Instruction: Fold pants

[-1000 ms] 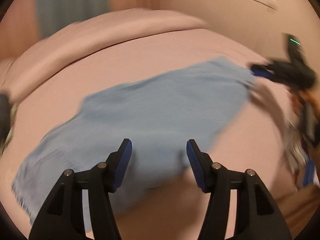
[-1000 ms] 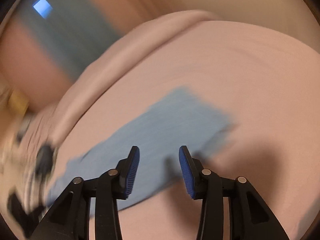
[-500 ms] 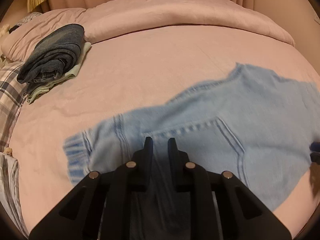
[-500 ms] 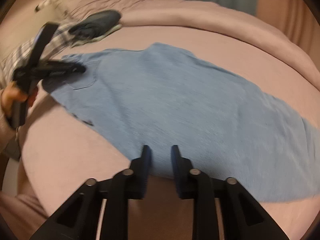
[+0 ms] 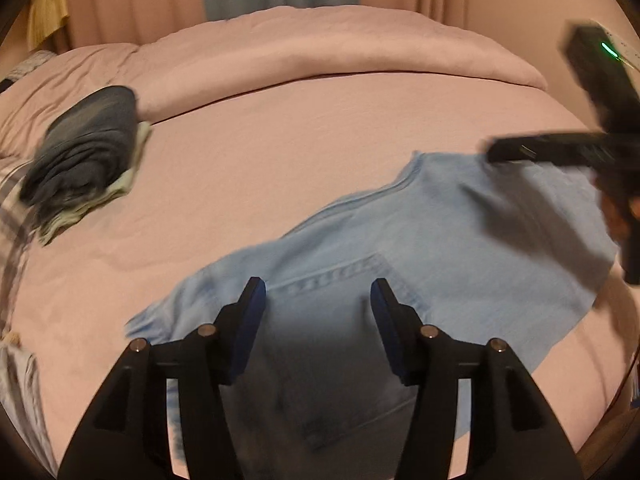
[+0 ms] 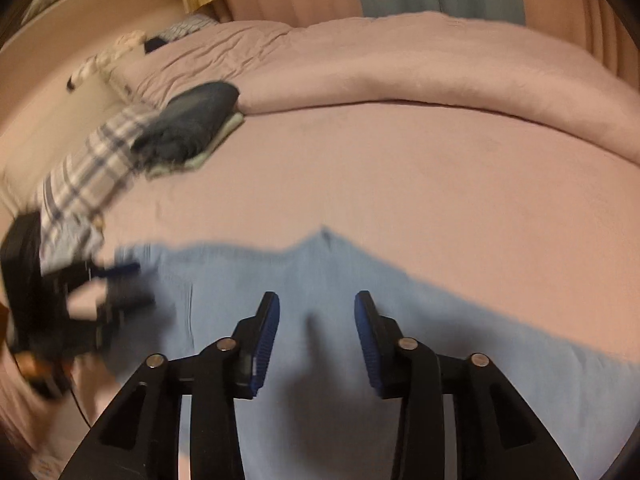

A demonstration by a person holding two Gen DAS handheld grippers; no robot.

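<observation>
Light blue denim pants [image 5: 400, 248] lie spread flat on the pink bed [image 5: 280, 152], back pocket up. My left gripper [image 5: 318, 308] is open and empty, just above the waist end near the pocket. My right gripper [image 6: 316, 332] is open and empty above the middle of the pants [image 6: 360, 320]. The right gripper also shows in the left wrist view [image 5: 560, 152], over the far edge of the pants. The left gripper shows blurred in the right wrist view [image 6: 80, 300] at the pants' left end.
A stack of folded clothes [image 5: 84, 156], dark blue on top, sits at the back left of the bed, also in the right wrist view [image 6: 188, 128]. A plaid cloth [image 6: 88, 184] lies beside it. A rolled pink duvet [image 5: 320, 52] runs along the back.
Both grippers were shut half a second ago and are now open. The pants have been laid down flat and both grippers have lifted slightly off them.
</observation>
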